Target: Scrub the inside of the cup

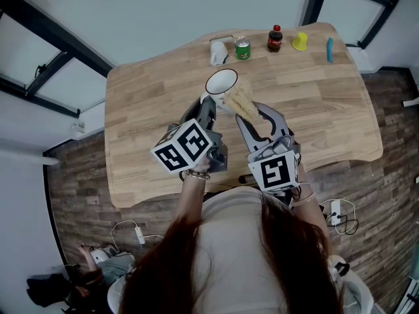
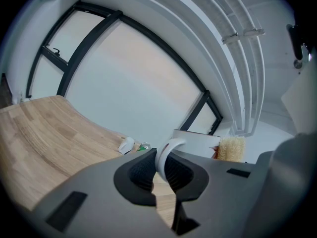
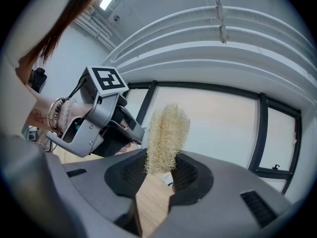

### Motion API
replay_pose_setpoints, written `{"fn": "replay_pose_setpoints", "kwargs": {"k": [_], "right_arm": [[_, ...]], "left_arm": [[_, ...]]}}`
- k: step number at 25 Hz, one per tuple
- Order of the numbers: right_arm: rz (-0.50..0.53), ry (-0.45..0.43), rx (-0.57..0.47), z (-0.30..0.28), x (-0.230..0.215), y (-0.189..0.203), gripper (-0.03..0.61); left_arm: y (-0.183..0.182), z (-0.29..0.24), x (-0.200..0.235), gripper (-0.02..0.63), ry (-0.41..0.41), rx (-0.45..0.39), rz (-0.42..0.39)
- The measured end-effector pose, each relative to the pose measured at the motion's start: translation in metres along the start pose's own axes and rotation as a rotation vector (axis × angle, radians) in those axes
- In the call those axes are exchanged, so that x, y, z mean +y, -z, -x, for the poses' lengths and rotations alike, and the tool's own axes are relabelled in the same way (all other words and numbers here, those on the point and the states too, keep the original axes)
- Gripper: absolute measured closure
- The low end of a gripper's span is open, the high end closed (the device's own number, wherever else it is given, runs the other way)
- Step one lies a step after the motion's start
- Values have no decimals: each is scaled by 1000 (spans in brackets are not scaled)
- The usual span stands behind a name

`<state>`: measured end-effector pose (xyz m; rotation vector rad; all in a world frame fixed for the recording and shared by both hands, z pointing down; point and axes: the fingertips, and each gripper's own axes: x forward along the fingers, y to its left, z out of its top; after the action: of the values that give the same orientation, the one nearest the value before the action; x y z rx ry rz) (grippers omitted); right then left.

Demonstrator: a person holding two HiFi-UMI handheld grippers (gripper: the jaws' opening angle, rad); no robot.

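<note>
A white cup (image 1: 221, 84) is held up over the wooden table (image 1: 150, 110), its mouth facing upward toward the head camera. My left gripper (image 1: 209, 104) is shut on the cup's handle (image 2: 166, 154), which sits between the dark pads. The right gripper (image 1: 252, 120) is shut on a pale yellow loofah scrubber (image 1: 241, 100). This scrubber (image 3: 166, 135) sticks up out of the jaws. It lies against the right side of the cup's rim, outside the mouth. In the left gripper view the scrubber (image 2: 231, 148) shows just beyond the cup's wall (image 2: 195, 142).
Along the table's far edge stand a small white object (image 1: 218, 52), a green can (image 1: 243, 48), a dark cola bottle (image 1: 275, 38), a yellow object (image 1: 300, 41) and a blue object (image 1: 329, 50). The person stands at the table's near edge; cables lie on the floor.
</note>
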<state>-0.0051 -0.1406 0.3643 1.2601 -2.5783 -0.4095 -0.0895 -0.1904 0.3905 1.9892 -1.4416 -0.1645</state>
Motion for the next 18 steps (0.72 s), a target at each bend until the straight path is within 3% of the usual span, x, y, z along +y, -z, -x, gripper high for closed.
{"fn": "replay_pose_setpoints", "kwargs": {"k": [18], "right_arm": [[9, 4, 20, -2, 2, 1, 445]], "left_arm": [[1, 0, 0, 584, -28, -6, -7]]}}
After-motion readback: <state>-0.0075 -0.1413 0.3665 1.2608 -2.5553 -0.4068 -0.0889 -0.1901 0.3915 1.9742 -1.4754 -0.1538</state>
